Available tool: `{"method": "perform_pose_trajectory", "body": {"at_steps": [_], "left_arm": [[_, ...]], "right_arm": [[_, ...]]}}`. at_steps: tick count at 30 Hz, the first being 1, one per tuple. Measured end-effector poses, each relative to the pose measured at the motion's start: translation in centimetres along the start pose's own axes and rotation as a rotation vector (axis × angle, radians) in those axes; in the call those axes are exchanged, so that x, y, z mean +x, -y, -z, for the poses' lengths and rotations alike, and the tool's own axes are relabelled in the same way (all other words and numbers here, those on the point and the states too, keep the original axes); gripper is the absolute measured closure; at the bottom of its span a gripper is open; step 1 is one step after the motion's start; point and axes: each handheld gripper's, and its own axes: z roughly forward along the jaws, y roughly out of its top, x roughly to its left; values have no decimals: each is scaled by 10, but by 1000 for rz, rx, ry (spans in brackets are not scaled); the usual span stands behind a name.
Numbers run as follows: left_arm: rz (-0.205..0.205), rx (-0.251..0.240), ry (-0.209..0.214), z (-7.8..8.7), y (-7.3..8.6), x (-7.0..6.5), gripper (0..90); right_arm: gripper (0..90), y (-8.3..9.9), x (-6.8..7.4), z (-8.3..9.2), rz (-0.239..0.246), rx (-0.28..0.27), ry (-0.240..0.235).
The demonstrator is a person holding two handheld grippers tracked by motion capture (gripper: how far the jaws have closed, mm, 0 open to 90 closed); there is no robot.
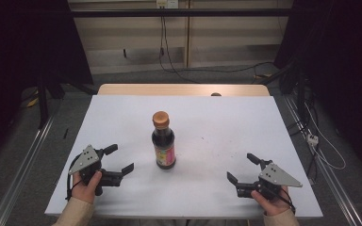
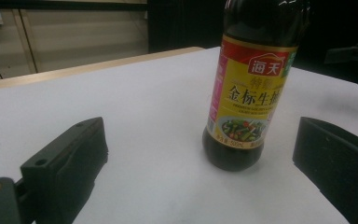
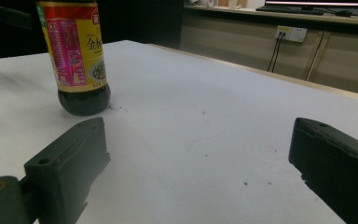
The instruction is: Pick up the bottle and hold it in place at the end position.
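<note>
A dark sauce bottle (image 1: 163,141) with an orange-brown cap and a yellow and pink label stands upright in the middle of the white table (image 1: 122,117). My left gripper (image 1: 120,158) rests low at the front left, open, its jaws pointing right toward the bottle with nothing between them. In the left gripper view the bottle (image 2: 247,93) stands ahead, right of centre, beyond the jaws. My right gripper (image 1: 241,167) sits at the front right, open and empty, jaws pointing left. In the right gripper view the bottle (image 3: 77,60) is far off at the upper left.
The white sheet covers a wooden table whose far edge (image 1: 184,89) shows bare. Cables (image 1: 169,56) run over the grey floor behind. Metal rails (image 1: 23,160) flank both sides of the table. Small dark specks (image 3: 205,114) dot the sheet.
</note>
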Motion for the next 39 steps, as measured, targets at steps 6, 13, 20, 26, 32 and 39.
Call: {"method": "perform_pose_trajectory", "body": {"at_steps": [6,13,20,26,32,39], "left_arm": [[0,-9,7,-2,-1,-2,29],[10,-14,-6,-6,-3,-3,31],[6,-6,9,-16,-10,-8,39],[-13,0,28,-20,-11,-13,41],[-5,9,35,-22,-11,-12,43],[-14,5,69,-26,-14,-13,49]], "right_arm": [[41,0,1,-2,5,1,-6],[41,-1,2,-1,8,4,-2],[41,0,0,3,16,-2,13],[41,0,2,0,19,8,3],[41,-1,4,1,28,8,3],[42,0,4,2,26,5,11]]}}
